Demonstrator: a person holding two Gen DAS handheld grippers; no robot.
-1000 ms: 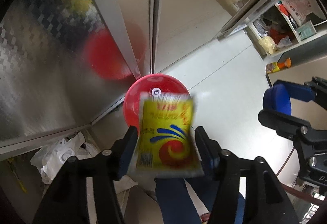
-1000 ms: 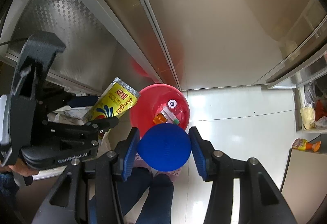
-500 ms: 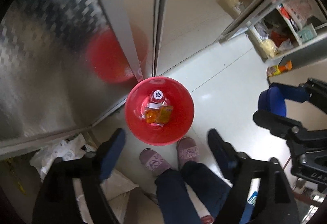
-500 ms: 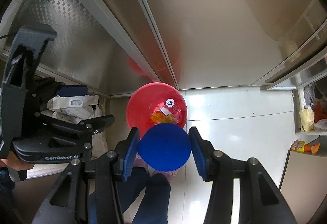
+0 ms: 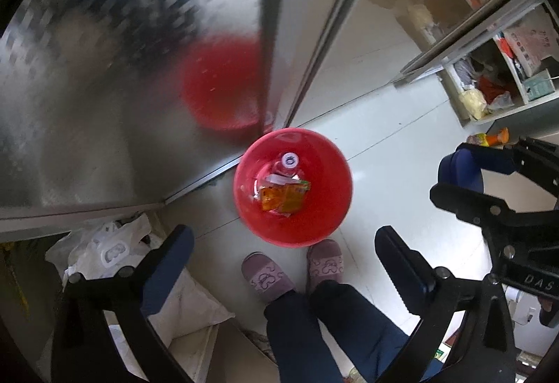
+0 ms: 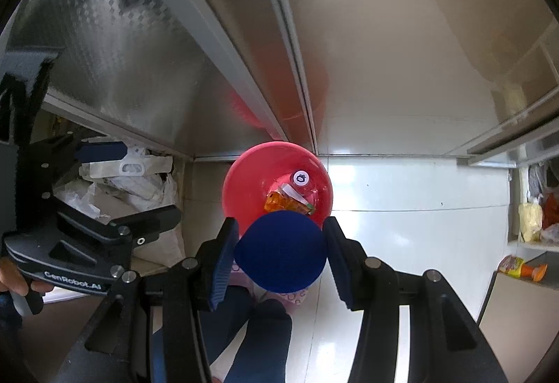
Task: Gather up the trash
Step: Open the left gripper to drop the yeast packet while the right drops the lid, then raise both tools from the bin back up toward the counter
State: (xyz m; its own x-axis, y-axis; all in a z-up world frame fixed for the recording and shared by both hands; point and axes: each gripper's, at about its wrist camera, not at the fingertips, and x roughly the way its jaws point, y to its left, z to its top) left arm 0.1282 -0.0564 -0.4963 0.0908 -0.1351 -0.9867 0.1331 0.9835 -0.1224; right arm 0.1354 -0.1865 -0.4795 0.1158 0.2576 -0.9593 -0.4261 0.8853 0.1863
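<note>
A red bin (image 5: 314, 208) stands on the white floor against the steel cabinets; it also shows in the right wrist view (image 6: 244, 180). Inside lie an orange-yellow packet (image 5: 283, 196) and a bottle with a white cap (image 5: 290, 159). My left gripper (image 5: 284, 264) is open and empty, high above the bin. My right gripper (image 6: 279, 253) is shut on a round blue lid (image 6: 281, 250), held above the bin's near rim. The right gripper with the lid shows in the left wrist view (image 5: 461, 170).
Steel cabinet doors (image 5: 104, 86) rise behind the bin. White plastic bags (image 5: 104, 243) lie at the left. The person's slippered feet (image 5: 293, 267) stand just before the bin. Open shelves with clutter (image 5: 489, 86) and an orange bottle (image 6: 522, 267) are at the right.
My left gripper opened and let go of the yellow packet, which dropped into the red bin. The left gripper then rose a little. The right gripper kept holding the blue lid.
</note>
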